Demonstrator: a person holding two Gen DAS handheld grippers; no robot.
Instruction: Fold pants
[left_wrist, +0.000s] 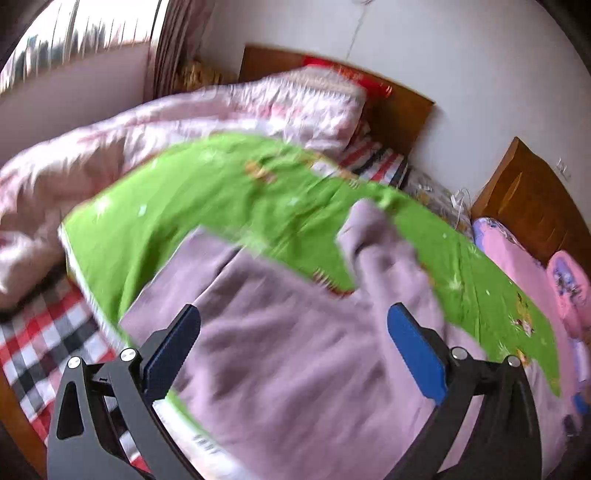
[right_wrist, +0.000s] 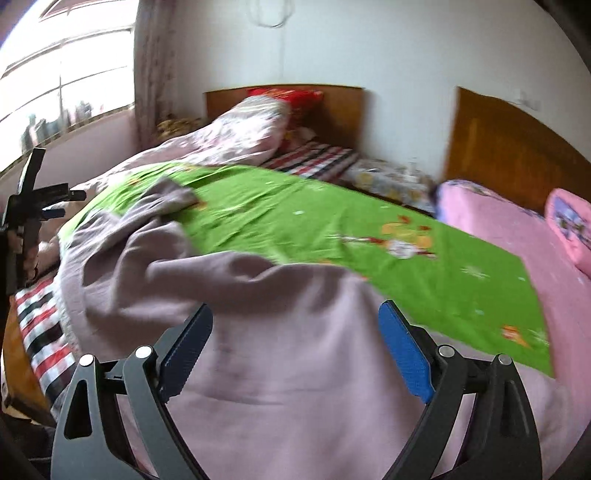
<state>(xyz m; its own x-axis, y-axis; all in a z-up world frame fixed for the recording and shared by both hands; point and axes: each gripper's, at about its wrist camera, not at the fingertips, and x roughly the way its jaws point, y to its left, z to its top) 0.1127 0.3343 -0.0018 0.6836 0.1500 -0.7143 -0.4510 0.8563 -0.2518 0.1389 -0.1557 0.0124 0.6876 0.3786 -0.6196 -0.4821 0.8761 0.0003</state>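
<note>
Mauve-grey pants (left_wrist: 280, 354) lie spread and rumpled on a green cartoon-print sheet (left_wrist: 221, 199) on the bed. One leg end (left_wrist: 369, 229) reaches toward the far side. My left gripper (left_wrist: 293, 317) is open and empty, just above the pants' near part. In the right wrist view the pants (right_wrist: 280, 369) fill the foreground on the sheet (right_wrist: 406, 266), with a bunched leg (right_wrist: 170, 195) at the far left. My right gripper (right_wrist: 295, 314) is open and empty above the pants. The left gripper (right_wrist: 33, 199) shows at the left edge there.
A pink quilt (left_wrist: 110, 147) is heaped behind the sheet. A red-and-black checked cover (left_wrist: 44, 332) lies at the left bed edge. Wooden headboards (right_wrist: 517, 147) stand at the wall. Pink bedding (right_wrist: 517, 229) and a pink pillow (right_wrist: 572, 221) lie to the right. A window (right_wrist: 55, 92) is at the left.
</note>
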